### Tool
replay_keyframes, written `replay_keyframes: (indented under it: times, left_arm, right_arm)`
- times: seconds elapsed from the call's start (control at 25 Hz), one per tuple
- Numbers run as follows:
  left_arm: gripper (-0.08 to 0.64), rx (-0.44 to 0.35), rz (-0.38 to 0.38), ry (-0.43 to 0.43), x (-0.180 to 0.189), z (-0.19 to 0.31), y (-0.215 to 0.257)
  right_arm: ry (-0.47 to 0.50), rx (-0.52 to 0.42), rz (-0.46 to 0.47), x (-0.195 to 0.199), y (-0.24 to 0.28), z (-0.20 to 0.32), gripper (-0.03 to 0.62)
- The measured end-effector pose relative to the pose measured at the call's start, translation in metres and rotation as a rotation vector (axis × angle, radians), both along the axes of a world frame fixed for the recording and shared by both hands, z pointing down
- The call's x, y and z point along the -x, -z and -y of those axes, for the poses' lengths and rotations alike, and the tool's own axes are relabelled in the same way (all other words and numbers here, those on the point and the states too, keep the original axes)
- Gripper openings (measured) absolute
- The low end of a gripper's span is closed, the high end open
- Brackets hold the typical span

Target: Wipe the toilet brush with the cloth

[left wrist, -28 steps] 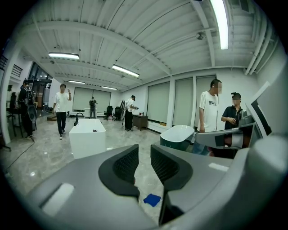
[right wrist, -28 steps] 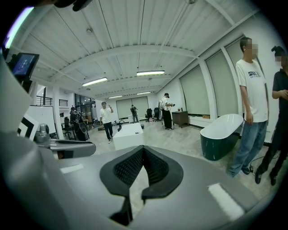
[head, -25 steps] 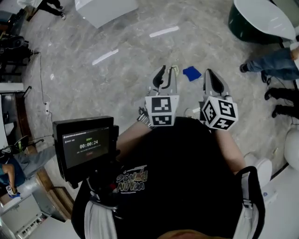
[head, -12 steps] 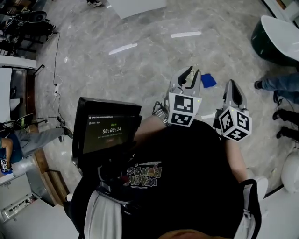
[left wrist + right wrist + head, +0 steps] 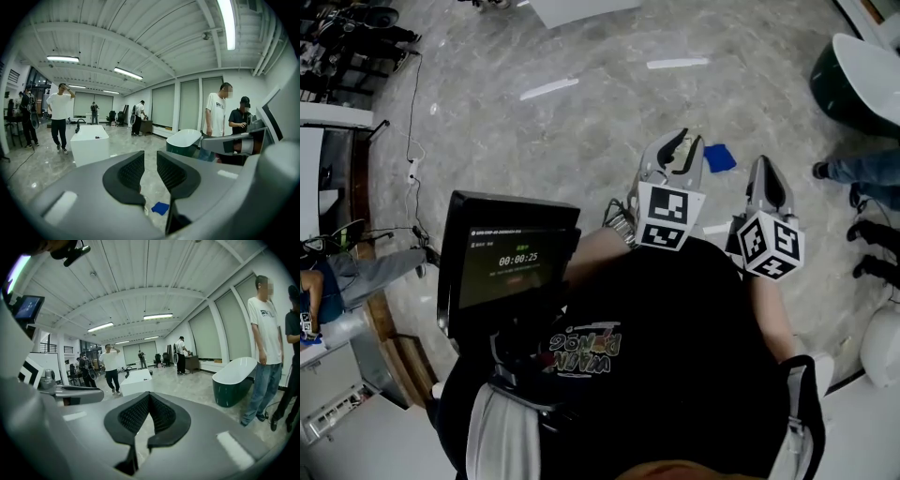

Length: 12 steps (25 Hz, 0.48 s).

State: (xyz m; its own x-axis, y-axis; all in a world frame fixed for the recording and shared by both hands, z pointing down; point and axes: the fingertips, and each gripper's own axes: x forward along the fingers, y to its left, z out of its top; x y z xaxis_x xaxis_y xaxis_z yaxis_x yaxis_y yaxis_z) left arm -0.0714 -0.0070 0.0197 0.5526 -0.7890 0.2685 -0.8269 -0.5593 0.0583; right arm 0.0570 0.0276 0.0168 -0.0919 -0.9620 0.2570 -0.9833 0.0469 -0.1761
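cloth (image 5: 160, 207) shows beyond parted left fingers (image 5: 126, 176) in their view; right fingers (image 5: 133, 417) together.

On floor (image 5: 534, 141): cloth (image 5: 719, 157), just ahead of grippers, between left gripper (image 5: 679, 148) and right gripper (image 5: 766, 176). Bathtub (image 5: 862, 70) farther ahead, to right. Person's legs (image 5: 867, 169) near it, right of cloth. Second bathtub (image 5: 581, 7) far ahead, left of cloth. Screen (image 5: 511, 267) left of grippers, close to wearer's chest.

Glossy veined stone floor (image 5: 581, 141), soft blue cloth (image 5: 719, 157) upper right, my left gripper (image 5: 150, 165) matt grey plastic, dimpled black pads (image 5: 174, 172).
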Motion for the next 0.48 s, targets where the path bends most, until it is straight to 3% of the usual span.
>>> replay_keyframes:
  times: [0.2,0.48]
  left_arm:
    - [0.084,0.007,0.015,0.059,0.023,0.003,-0.001]
    - [0.084,0.031,-0.008,0.035,0.011,-0.002,0.001]
  right_arm:
    - [0.06,0.003,0.008,0.021,-0.003,0.008,0.002]
    - [0.039,0.014,-0.016,0.012,0.003,0.0,0.001]
